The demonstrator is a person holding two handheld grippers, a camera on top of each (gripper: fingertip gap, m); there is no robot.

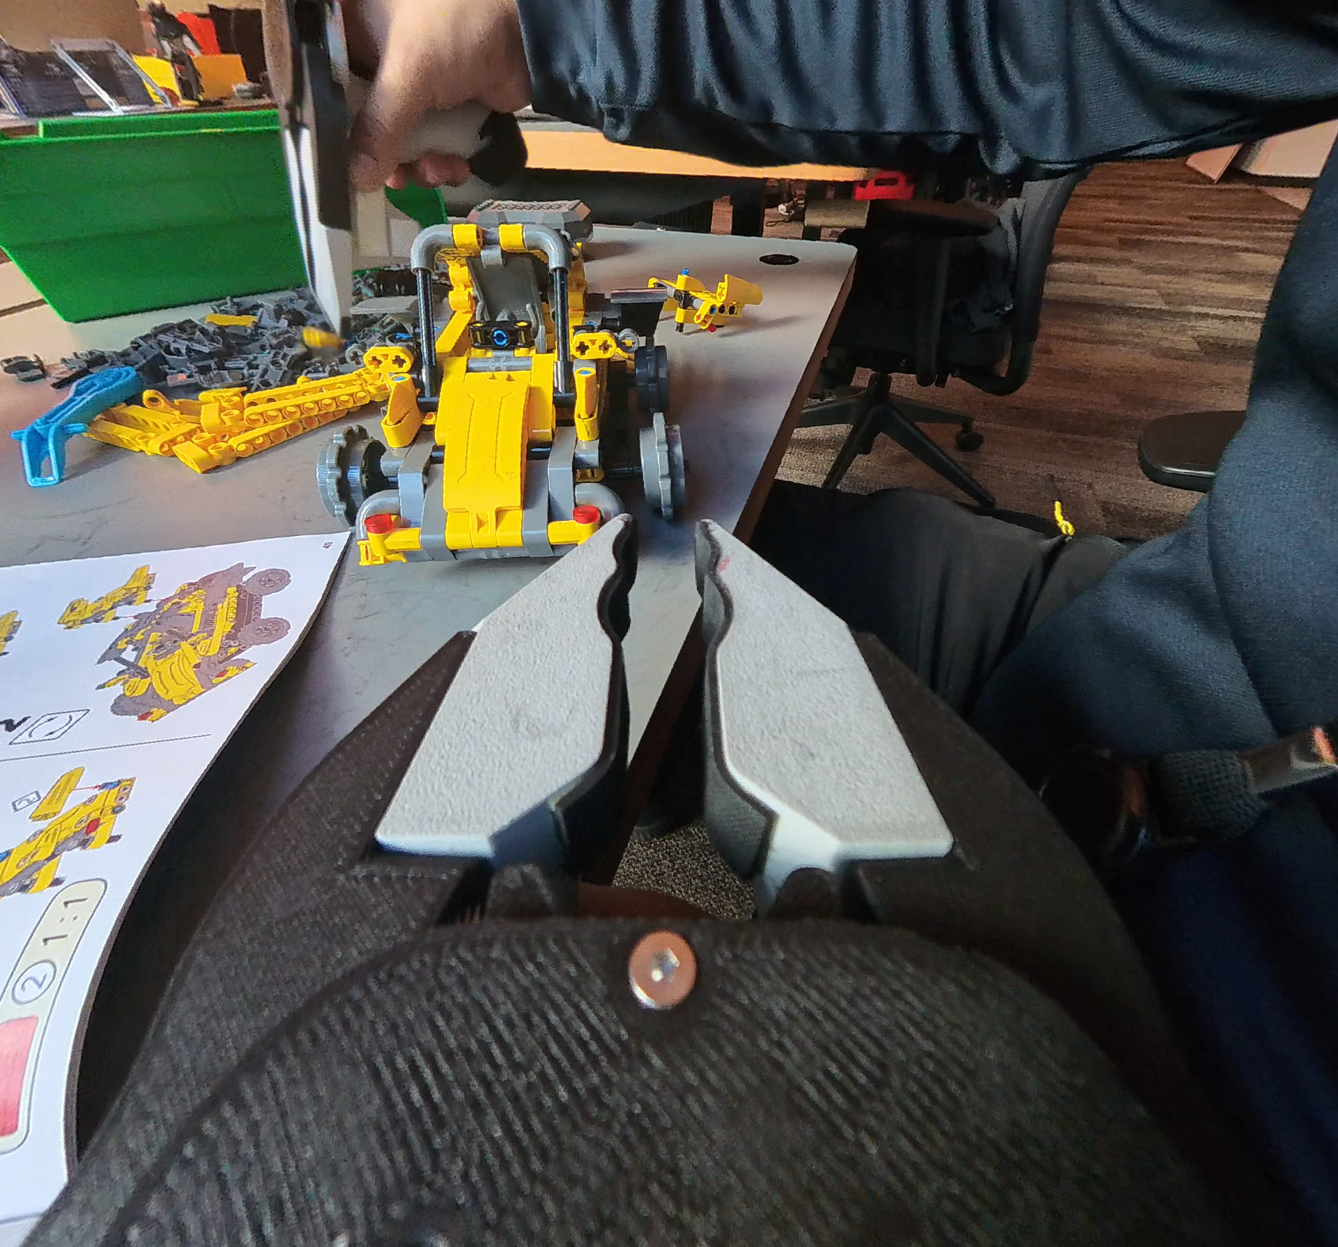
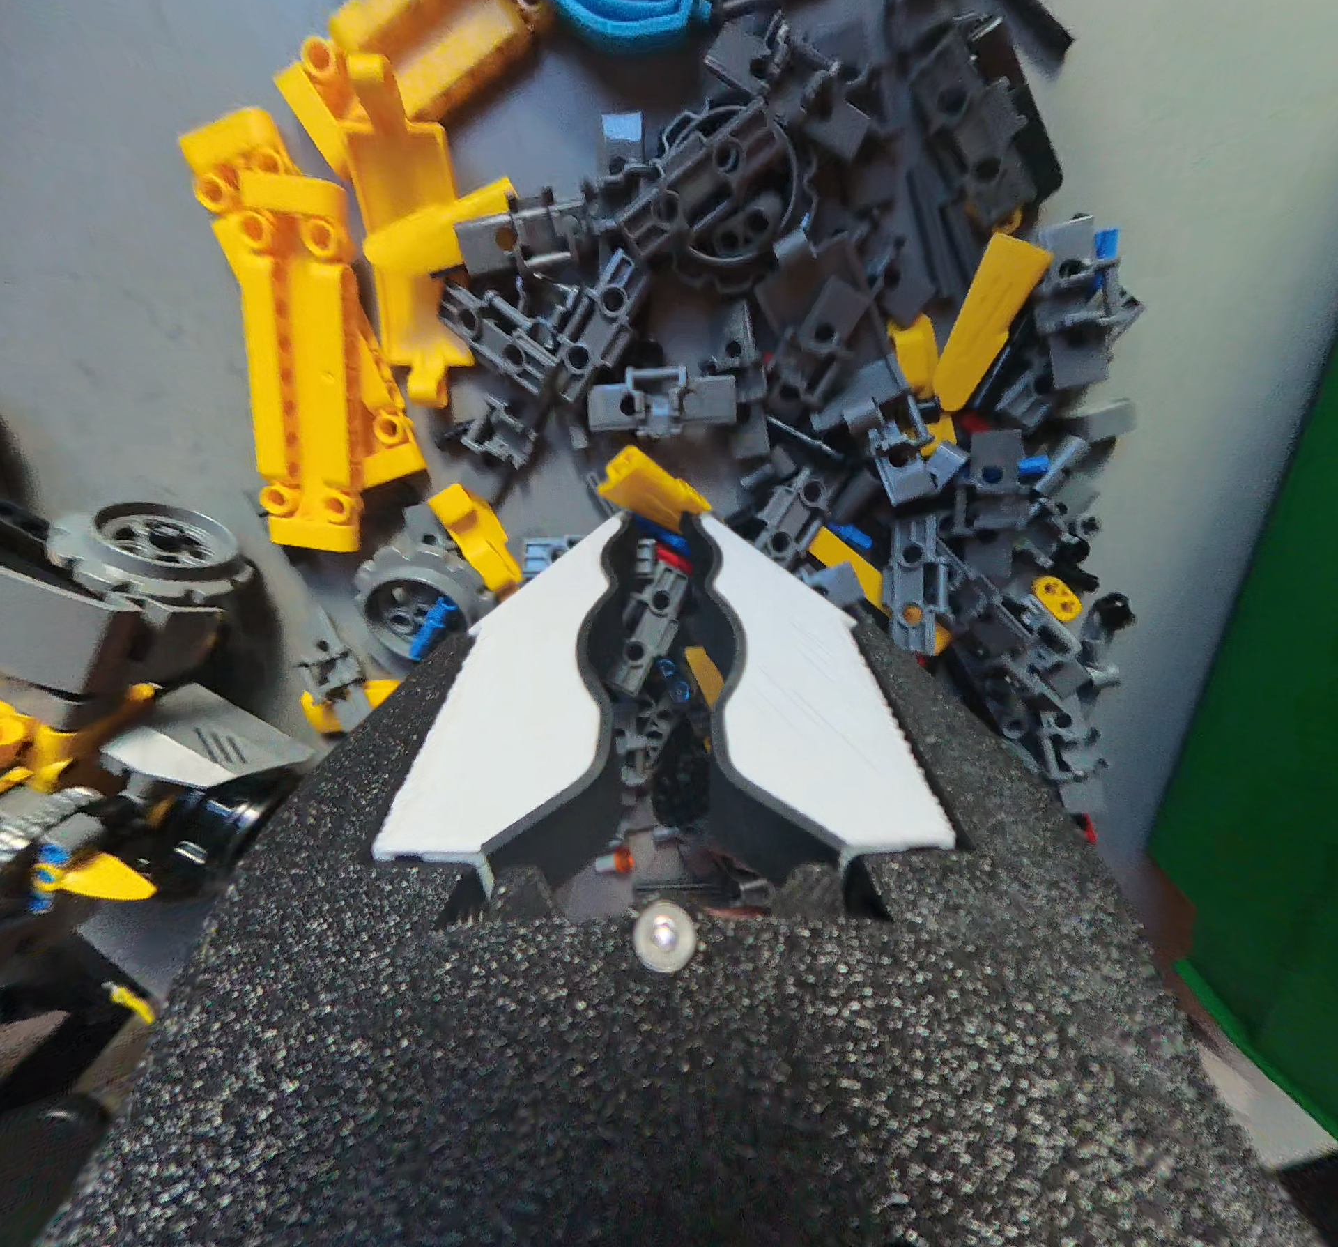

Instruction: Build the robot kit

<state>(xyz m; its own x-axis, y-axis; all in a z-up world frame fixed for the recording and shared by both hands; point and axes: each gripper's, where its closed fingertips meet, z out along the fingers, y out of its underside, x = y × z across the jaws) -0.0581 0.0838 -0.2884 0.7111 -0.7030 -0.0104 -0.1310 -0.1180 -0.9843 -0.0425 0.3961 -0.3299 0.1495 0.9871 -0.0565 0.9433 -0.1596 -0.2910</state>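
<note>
The yellow brick vehicle point(image 1: 499, 408) stands half-built on the table point(image 1: 731, 372), wheels bare. Left tool point(image 1: 662, 531) empty, slightly apart; right tool point(image 2: 660, 524) nearly together over loose grey pieces point(image 2: 832, 343), seemingly pinching a yellow piece point(image 2: 648, 481) (blurred).

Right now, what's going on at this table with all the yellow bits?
A person works two handheld grippers. The right gripper, nearly shut, reaches down into the pile of loose grey and yellow building-toy parts, its tips at a small yellow piece. The left gripper hovers empty, slightly open, just before the half-built yellow toy vehicle, beside an instruction booklet.
</note>
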